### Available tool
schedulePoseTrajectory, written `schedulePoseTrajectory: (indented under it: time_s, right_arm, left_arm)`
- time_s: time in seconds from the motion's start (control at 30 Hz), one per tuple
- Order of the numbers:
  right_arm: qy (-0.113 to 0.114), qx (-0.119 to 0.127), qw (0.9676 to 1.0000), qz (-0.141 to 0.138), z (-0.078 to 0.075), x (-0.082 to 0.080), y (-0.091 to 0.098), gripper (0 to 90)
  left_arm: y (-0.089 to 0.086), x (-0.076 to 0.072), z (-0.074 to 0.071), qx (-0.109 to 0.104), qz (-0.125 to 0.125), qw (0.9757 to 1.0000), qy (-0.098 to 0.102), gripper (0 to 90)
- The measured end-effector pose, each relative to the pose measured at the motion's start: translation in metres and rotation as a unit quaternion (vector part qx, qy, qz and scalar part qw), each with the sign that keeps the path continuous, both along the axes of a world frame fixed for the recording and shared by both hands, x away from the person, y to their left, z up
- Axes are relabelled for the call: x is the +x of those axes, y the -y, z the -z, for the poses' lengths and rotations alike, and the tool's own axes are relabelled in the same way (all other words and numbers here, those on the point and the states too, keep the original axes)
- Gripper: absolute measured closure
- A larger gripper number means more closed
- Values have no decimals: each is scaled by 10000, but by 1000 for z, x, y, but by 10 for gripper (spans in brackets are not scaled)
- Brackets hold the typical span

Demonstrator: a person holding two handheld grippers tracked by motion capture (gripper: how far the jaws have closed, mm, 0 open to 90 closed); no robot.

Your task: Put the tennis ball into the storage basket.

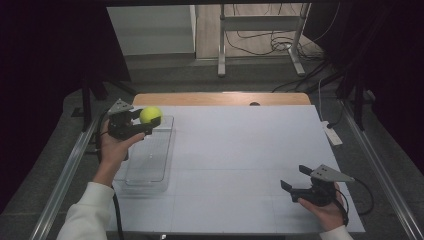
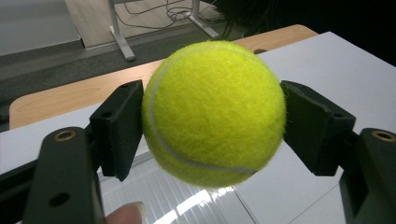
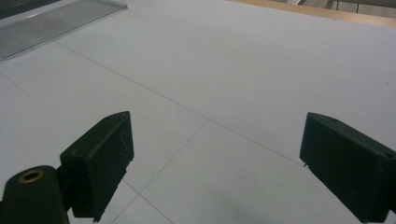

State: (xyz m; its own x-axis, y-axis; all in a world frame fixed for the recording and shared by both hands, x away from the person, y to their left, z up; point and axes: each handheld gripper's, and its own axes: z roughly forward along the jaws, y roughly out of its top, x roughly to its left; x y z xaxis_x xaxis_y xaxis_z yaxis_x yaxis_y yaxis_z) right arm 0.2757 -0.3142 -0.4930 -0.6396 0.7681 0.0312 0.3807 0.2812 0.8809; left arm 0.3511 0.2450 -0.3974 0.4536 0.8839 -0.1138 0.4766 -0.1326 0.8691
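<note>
Yellow tennis ball (image 2: 214,112) between left gripper (image 1: 145,120) jaws

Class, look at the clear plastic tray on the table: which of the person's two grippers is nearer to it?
Left. The left gripper holds a tennis ball over the far end of the clear tray. The right gripper hovers open near the table's near right corner, well away from it.

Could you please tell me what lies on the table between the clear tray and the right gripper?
Nothing: in the high view, the white table is bare between the clear tray and the open right gripper.
</note>
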Motion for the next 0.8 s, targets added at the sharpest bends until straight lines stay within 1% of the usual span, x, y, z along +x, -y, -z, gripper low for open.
schedulePoseTrajectory:
  time_s: [0.47, 0.8]
  right_arm:
    - [-11, -30, 10000, 16, 0, 0, 0, 103]
    - [-18, -34, 10000, 23, 1, 0, 0, 103]
  left_arm:
    - [-10, 4, 2, 53, -189, 9998, -49, 267]
    - [-17, 7, 4, 27, -289, 9995, -92, 267]
